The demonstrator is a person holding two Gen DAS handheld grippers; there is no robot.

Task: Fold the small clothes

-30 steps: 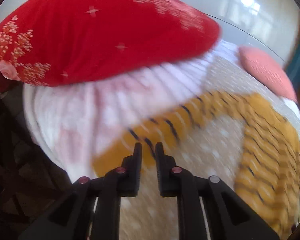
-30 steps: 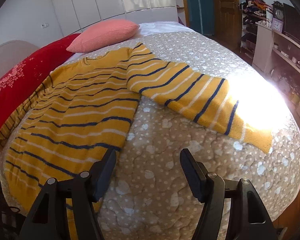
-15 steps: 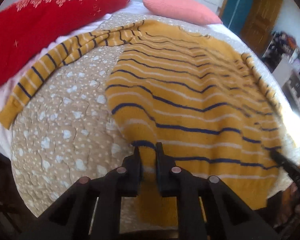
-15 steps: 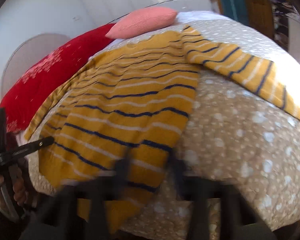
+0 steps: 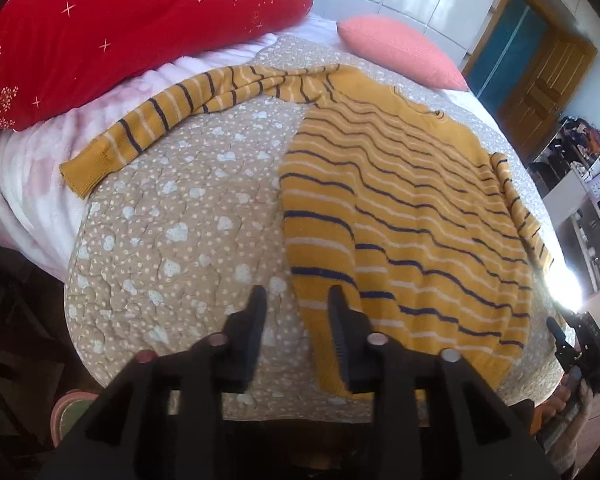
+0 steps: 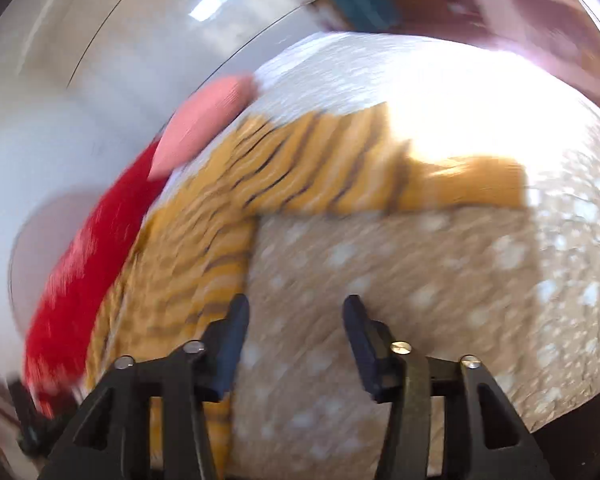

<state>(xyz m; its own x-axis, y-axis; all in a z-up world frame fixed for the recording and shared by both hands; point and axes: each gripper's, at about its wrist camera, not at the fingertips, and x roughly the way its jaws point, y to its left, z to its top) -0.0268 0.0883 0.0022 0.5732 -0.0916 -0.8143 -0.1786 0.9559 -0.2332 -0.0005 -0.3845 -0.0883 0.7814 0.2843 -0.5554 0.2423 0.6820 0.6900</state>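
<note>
Both claws stand released, gripping nothing: the left gripper [image 5: 296, 300] straddles the striped sweater's [image 5: 404, 216] hem corner at the bed's [image 5: 172, 224] near edge; the right gripper [image 6: 294, 312] hovers beside the blurred sweater [image 6: 228, 248], its sleeves spread sideways.

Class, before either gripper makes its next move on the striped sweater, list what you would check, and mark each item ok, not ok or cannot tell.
1. Left gripper open and holding nothing: ok.
2. Right gripper open and holding nothing: ok.
3. Sweater body lying flat on the bedspread: ok.
4. Left sleeve stretched out to the side, unfolded: ok.
5. Right sleeve position: cannot tell exactly, right wrist view is blurred.
6. Red pillow apart from the sweater: ok.
</note>
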